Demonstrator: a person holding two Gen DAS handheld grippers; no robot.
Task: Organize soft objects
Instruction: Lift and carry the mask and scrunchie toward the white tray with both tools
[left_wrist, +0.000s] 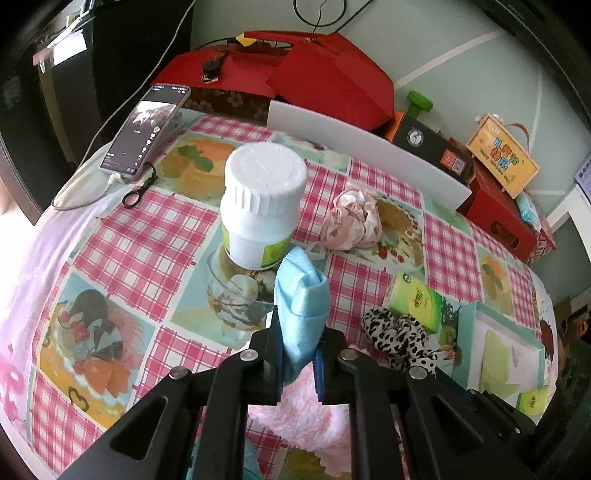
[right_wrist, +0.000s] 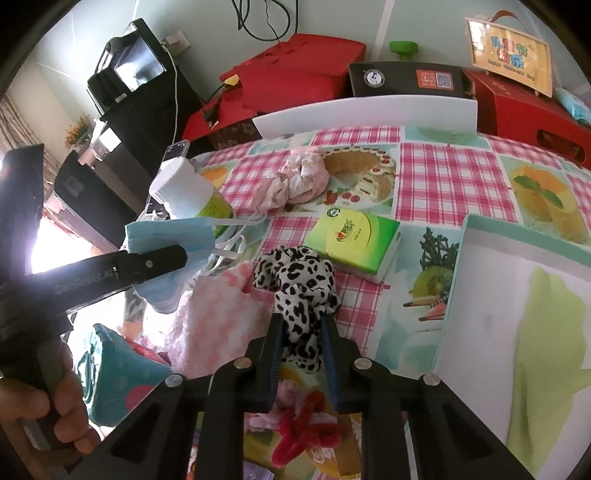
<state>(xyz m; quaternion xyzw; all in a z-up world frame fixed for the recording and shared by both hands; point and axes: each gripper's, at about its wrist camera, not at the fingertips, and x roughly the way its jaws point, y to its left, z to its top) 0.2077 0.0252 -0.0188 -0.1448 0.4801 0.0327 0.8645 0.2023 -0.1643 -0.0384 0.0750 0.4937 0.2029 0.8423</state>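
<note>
Table under a pink-check vinyl cloth with dessert prints (left_wrist: 147, 229); white-lined teal shallow box (right_wrist: 491, 295) at the right edge. Left gripper (left_wrist: 297, 350) clenched on a folded light-blue face mask (left_wrist: 301, 291), lifted clear of the cloth, just near of the white screw-cap plastic bottle (left_wrist: 260, 206). Right gripper (right_wrist: 301, 332) pinching the black-and-white spotted fabric scrunchie (right_wrist: 295, 284), pads on the cloth; scrunchie bunched just near of the green tissue pack (right_wrist: 354, 240).

Right view only: left gripper from the side, mask ear loops trailing to the table, the person's hand (right_wrist: 55, 413) on its handle, a red fuzzy piece (right_wrist: 306, 432) under the jaws. Left view only: smartphone (left_wrist: 147, 133) leaning far left.

Fluffy pink cloth (right_wrist: 218, 306) lies between both grippers. Crumpled pale-pink fabric bundle (left_wrist: 352, 218) farther out, near the white board (left_wrist: 369, 155). Red boxes (left_wrist: 317, 70) behind.
</note>
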